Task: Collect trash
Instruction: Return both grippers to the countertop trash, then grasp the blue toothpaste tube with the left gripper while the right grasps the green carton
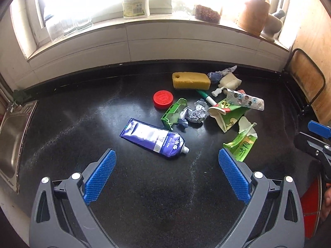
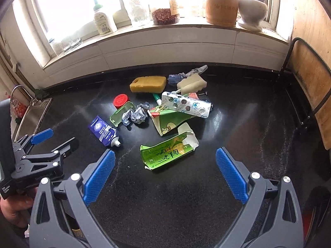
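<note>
The left tongs (image 1: 167, 166) hang released above the black desk (image 1: 144, 196), their blue pads spread wide with nothing between them. Just beyond their tips lies a purple tube (image 1: 153, 138), flattened, its white nozzle pointing toward the desk's near right. The right tongs (image 2: 165, 166) are also released and hold nothing — a torn green carton (image 2: 168, 152) lies flat on the desk just ahead of their tips.

Farther out, toward the middle of the desk, the rest of the trash sits in a loose cluster. A crumpled foil wad (image 1: 195, 114) touches a green plastic piece (image 1: 172, 113) on its left side. To the right of the wad lies a crushed green paper cup (image 1: 224, 114), with a flattened white box with dots (image 2: 186, 104) lying across it. A red lid (image 1: 163, 99) sits apart on the cluster's left. A green-and-white marker (image 1: 206, 99) lies between the wad and a yellow sponge (image 1: 191, 80), which rests near the desk's far edge. Beside the sponge, to its right, are a white foam piece (image 2: 191, 85) and a twisted bluish wrapper (image 2: 187, 74).

A steel sink (image 1: 14, 136) is set into the desk's left end. The windowsill (image 2: 165, 31) beyond the far edge carries a bottle (image 2: 102, 21), a wooden holder (image 2: 222, 2) and a mortar (image 2: 252, 10).
</note>
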Action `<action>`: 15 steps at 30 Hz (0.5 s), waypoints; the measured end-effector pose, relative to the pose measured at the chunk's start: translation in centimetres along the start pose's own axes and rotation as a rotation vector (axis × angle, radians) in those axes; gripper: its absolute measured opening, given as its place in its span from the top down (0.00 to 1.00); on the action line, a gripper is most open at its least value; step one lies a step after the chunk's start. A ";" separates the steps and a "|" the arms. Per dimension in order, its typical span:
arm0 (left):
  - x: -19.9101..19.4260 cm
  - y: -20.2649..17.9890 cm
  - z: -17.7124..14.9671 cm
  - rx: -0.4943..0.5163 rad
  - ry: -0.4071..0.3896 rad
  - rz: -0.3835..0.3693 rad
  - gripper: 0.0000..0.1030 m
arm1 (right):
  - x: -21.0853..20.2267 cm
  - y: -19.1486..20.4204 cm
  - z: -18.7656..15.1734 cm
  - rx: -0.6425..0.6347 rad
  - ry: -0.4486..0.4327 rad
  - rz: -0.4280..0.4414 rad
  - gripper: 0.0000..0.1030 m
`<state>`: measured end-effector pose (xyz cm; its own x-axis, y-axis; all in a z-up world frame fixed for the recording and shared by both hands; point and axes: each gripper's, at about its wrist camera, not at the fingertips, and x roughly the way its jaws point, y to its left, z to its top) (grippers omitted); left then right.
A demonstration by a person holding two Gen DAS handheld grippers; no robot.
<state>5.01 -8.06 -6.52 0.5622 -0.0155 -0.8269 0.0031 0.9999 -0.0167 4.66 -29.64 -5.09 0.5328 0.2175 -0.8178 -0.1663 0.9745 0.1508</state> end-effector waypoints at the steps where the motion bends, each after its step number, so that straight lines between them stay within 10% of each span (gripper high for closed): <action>1: 0.7 0.1 0.2 -0.015 0.010 0.005 0.06 | 0.7 -0.1 0.1 0.008 0.008 0.001 0.08; 15: 13.5 1.7 1.9 -0.328 0.224 0.197 0.07 | 11.0 -2.0 0.0 0.138 0.211 -0.058 0.08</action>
<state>14.21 -6.51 -16.66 0.3327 0.1380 -0.9329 -0.3693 0.9293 0.0058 10.86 -29.25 -14.42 0.3505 0.1588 -0.9230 -0.0176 0.9865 0.1631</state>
